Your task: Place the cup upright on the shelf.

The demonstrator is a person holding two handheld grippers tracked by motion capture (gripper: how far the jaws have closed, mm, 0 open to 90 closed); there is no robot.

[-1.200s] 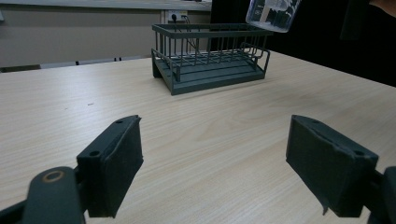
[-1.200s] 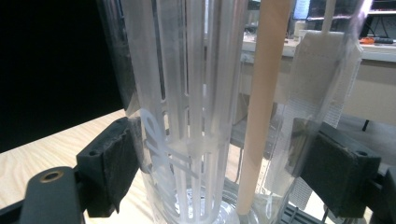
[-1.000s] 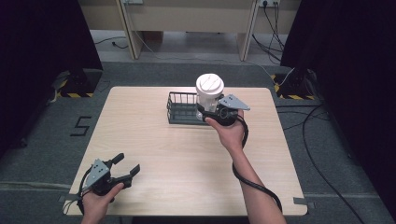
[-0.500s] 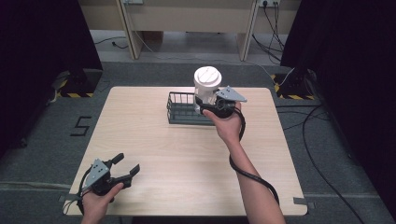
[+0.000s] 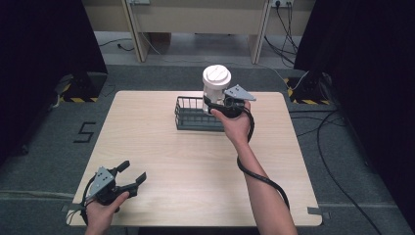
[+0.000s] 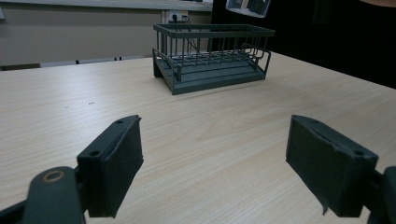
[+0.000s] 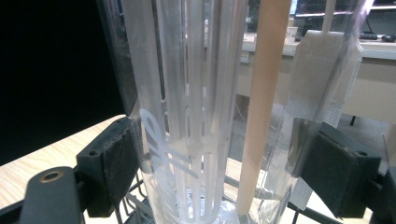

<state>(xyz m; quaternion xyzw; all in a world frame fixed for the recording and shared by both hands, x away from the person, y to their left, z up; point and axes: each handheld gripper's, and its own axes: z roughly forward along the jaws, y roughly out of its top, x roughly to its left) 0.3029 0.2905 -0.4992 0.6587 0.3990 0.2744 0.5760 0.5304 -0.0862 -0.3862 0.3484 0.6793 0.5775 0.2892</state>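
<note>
A number five (image 5: pixel 86 132) is marked on the grey floor (image 5: pixel 44 147), with cables (image 5: pixel 337 127) lying opposite.

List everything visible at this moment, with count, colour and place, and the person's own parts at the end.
Clear plastic container with a white round lid: one, transparent with white lid, held above the far side of the table, over the rack.
Dark grey wire rack basket: one, dark grey, on the far middle of the table.
Light wooden table: one, pale wood, centre of the floor.
Black cables: several, black, on the grey floor to the right.
Right gripper: one, black, jaws shut on the container.
Left gripper: one, black, jaws open, at the near left corner of the table.
</note>
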